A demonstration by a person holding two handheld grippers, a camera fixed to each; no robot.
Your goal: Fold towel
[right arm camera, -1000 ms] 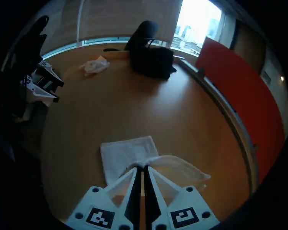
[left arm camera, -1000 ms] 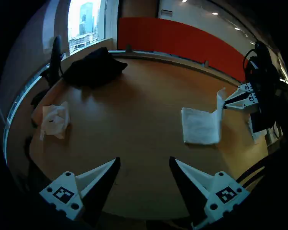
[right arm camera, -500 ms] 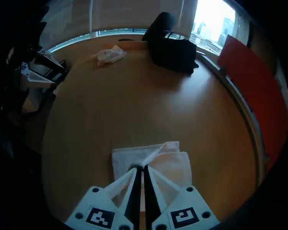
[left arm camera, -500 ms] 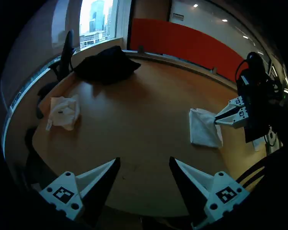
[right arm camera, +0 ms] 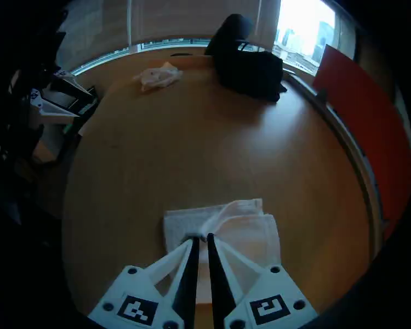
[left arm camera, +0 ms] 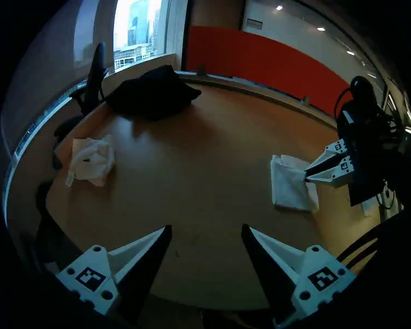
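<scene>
White folded towel (right arm camera: 227, 227) is seen low in the right gripper view, touching the tips of the right gripper (right arm camera: 199, 238). Its fingers are almost together; whether cloth is pinched cannot be told. The left gripper (left arm camera: 205, 227) is held spread wide over the wooden surface (left arm camera: 205, 142), well apart from the towel at middle right.

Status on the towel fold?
Left claw open, hovering above the brown wooden table. Right claw nearly closed at top flap of the white folded towel; grip unclear. Crumpled white cloth and black bag well away, not obstructing.
</scene>
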